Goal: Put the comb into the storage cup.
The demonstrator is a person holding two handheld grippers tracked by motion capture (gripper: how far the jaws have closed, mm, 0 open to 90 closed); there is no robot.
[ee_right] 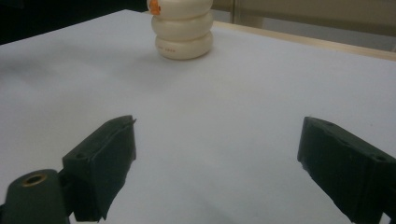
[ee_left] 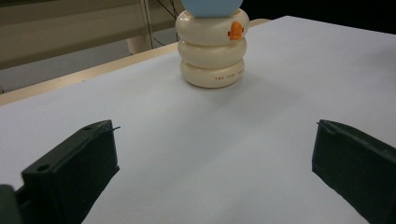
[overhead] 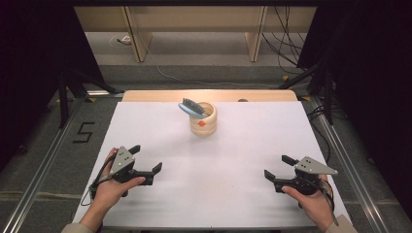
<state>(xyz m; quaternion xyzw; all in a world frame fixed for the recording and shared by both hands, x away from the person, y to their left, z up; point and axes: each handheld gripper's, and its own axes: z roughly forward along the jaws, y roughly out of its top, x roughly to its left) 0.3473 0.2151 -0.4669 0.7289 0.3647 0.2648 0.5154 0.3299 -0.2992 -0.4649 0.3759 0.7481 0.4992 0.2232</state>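
Both tongs spread wide, left tongs (overhead: 145, 160) and right tongs (overhead: 275, 167) low over the worktop (overhead: 218, 194), cup (overhead: 203, 119) well ahead between them, brush (overhead: 191, 108) inside; best approach: steady the cup, pinch the brush

Glossy cream plastic-looking holder (overhead: 203, 120), smooth matt white table (overhead: 218, 170), matt black fingers (ee_left: 74, 172)

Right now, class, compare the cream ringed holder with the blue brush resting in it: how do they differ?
The cream holder stands upright on the white table; the blue brush lies tilted across its open top, jutting past the rim. The holder is stout, built of three stacked rings with an orange mark; the brush is slim, flat and plain blue. Both sit near the table's far edge, apart from either tool.
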